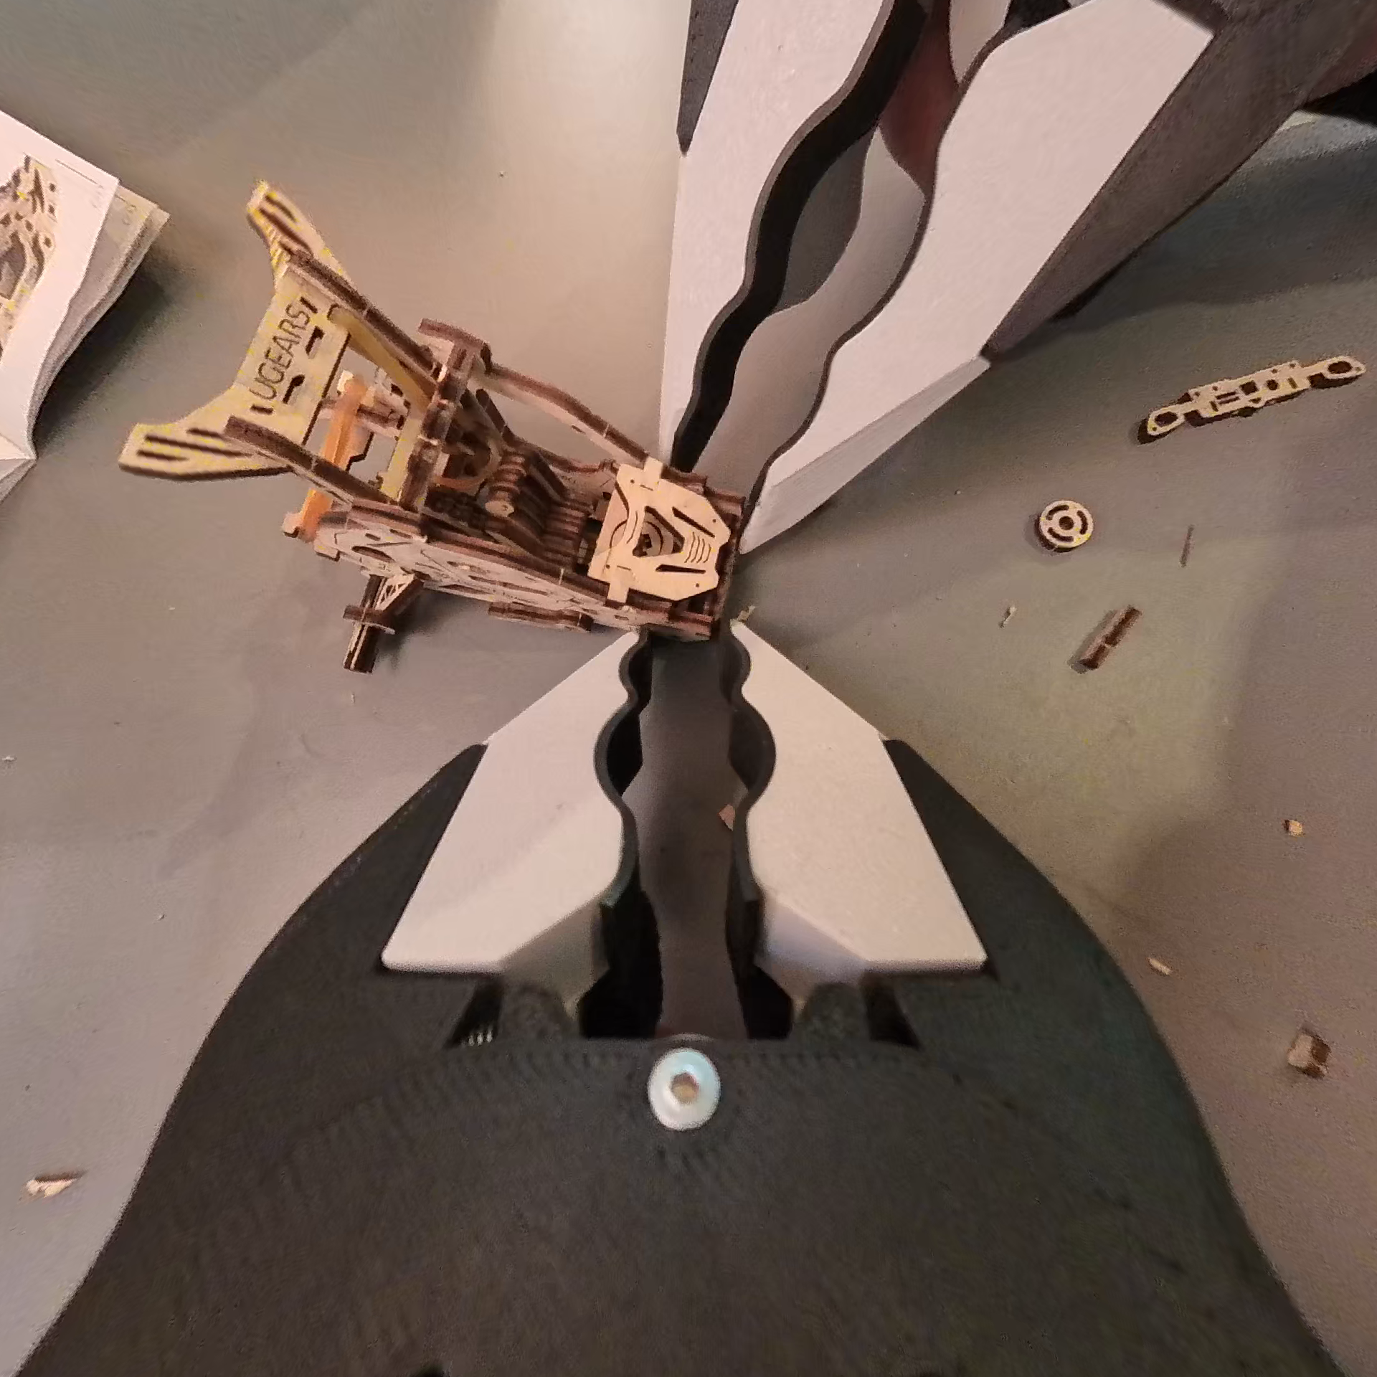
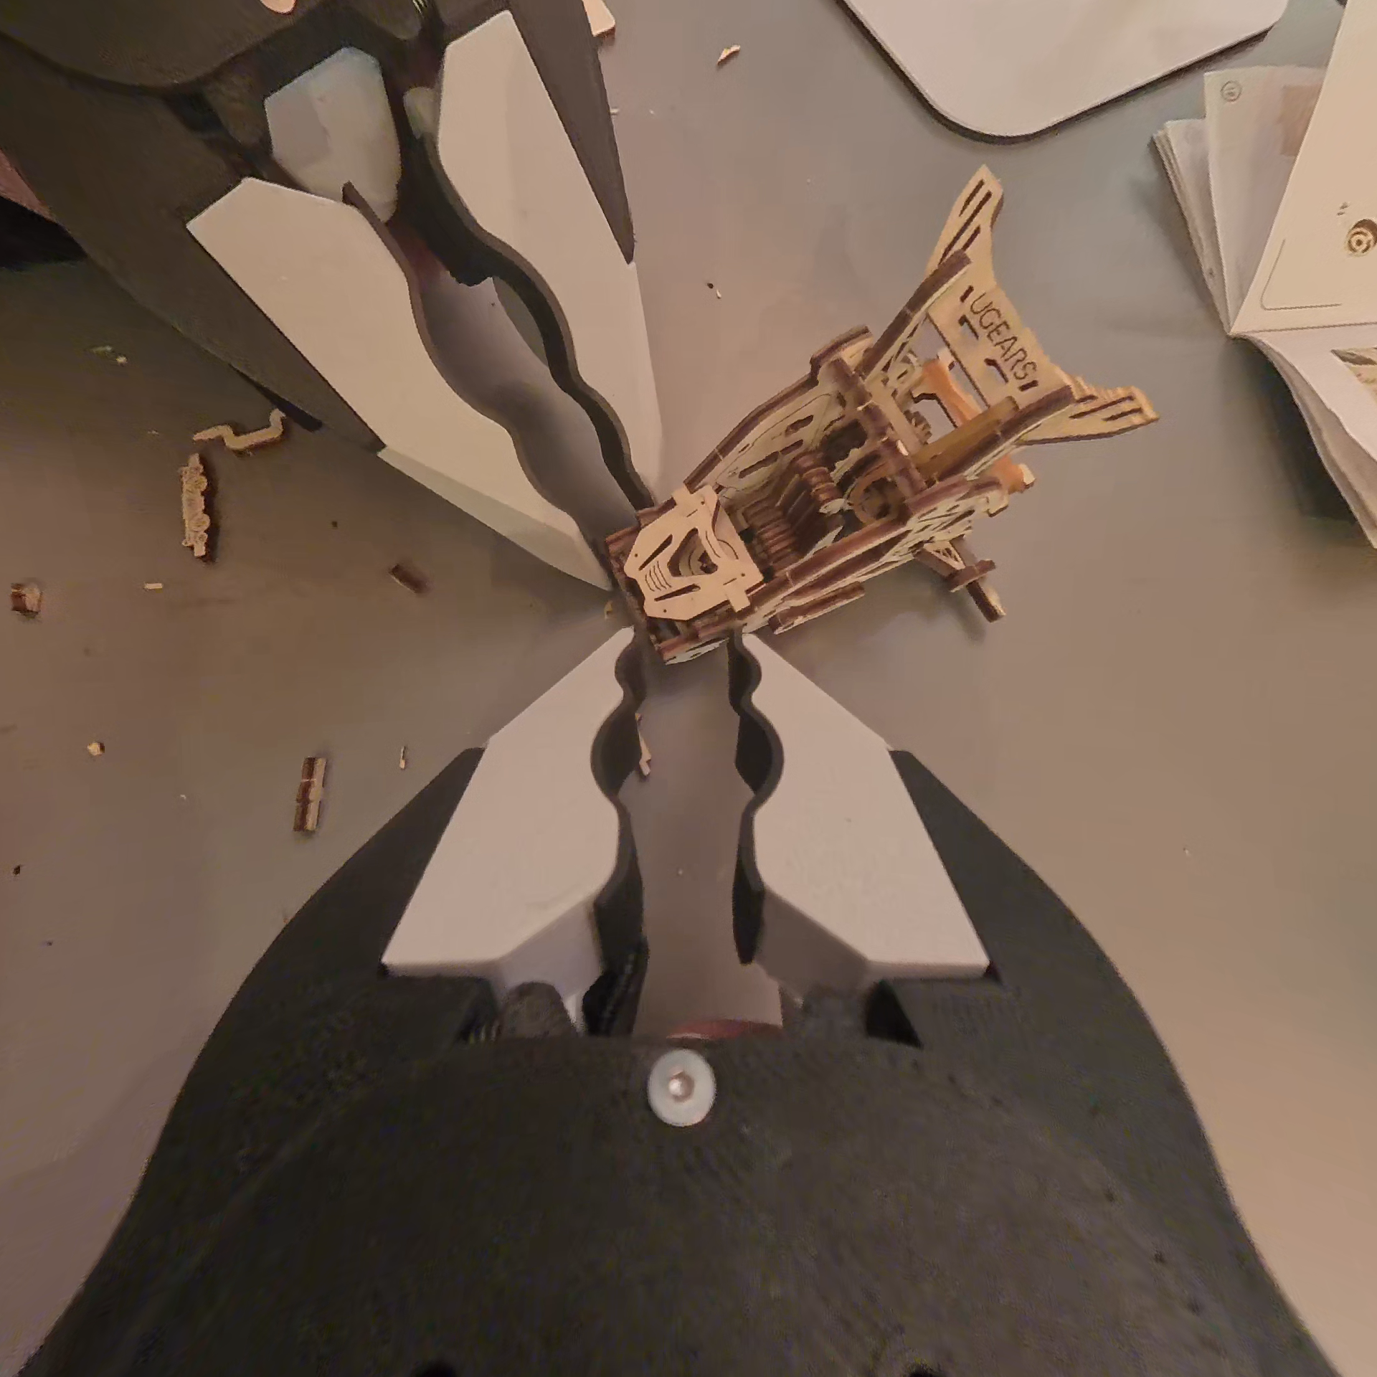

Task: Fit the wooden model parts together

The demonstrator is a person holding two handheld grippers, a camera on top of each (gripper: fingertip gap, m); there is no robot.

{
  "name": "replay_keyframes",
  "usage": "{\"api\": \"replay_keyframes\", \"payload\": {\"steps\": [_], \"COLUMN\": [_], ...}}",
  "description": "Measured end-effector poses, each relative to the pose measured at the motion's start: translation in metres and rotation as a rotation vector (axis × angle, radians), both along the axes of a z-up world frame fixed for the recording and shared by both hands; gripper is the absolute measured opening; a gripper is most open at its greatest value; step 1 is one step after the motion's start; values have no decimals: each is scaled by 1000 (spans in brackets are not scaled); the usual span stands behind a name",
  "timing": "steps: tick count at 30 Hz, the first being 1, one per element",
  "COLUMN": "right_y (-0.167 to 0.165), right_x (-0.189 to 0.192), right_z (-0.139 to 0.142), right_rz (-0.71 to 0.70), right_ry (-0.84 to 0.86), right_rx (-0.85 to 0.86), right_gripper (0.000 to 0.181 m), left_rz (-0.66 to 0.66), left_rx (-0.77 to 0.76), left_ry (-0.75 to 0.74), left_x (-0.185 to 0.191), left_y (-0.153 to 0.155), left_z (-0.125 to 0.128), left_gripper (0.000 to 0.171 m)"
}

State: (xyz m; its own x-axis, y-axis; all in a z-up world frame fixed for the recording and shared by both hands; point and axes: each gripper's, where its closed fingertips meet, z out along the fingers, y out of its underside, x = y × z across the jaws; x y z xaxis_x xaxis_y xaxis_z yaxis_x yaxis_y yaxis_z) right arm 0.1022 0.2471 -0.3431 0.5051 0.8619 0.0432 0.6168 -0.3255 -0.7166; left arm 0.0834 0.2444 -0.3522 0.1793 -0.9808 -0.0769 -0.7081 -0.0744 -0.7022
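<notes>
open grey table (image 1: pixel 186 782) left of model (image 1: pixel 462 484); booklet (image 1: pixel 52 298) and scraps (image 1: pixel 1103 633) at edges

A hobby workbench: a plain grey tabletop (image 2: pixel 1043 820) strewn with laser-cut wooden offcuts (image 2: pixel 197 505) and chips, an open instruction booklet (image 2: pixel 1296 246) at the far right.

Part-built wooden model (image 1: pixel 477 477), tilted

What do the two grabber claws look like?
Both look alike. The left gripper and the right gripper each have a rough black body, a shiny silver bolt, and two pale grey wedge fingers edged with wavy black pads.
</notes>
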Motion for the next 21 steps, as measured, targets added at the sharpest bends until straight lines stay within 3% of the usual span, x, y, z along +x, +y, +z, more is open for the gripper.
{"api": "replay_keyframes", "payload": {"steps": [21], "right_y": [11], "right_x": [-2], "right_z": [-2], "right_rz": [-37], "right_ry": [-30], "right_rx": [58], "right_gripper": [11], "left_rz": [79], "left_rx": [45], "left_ry": [-4], "left_x": [0], "left_y": [13], "left_z": [0], "left_gripper": [12]}}
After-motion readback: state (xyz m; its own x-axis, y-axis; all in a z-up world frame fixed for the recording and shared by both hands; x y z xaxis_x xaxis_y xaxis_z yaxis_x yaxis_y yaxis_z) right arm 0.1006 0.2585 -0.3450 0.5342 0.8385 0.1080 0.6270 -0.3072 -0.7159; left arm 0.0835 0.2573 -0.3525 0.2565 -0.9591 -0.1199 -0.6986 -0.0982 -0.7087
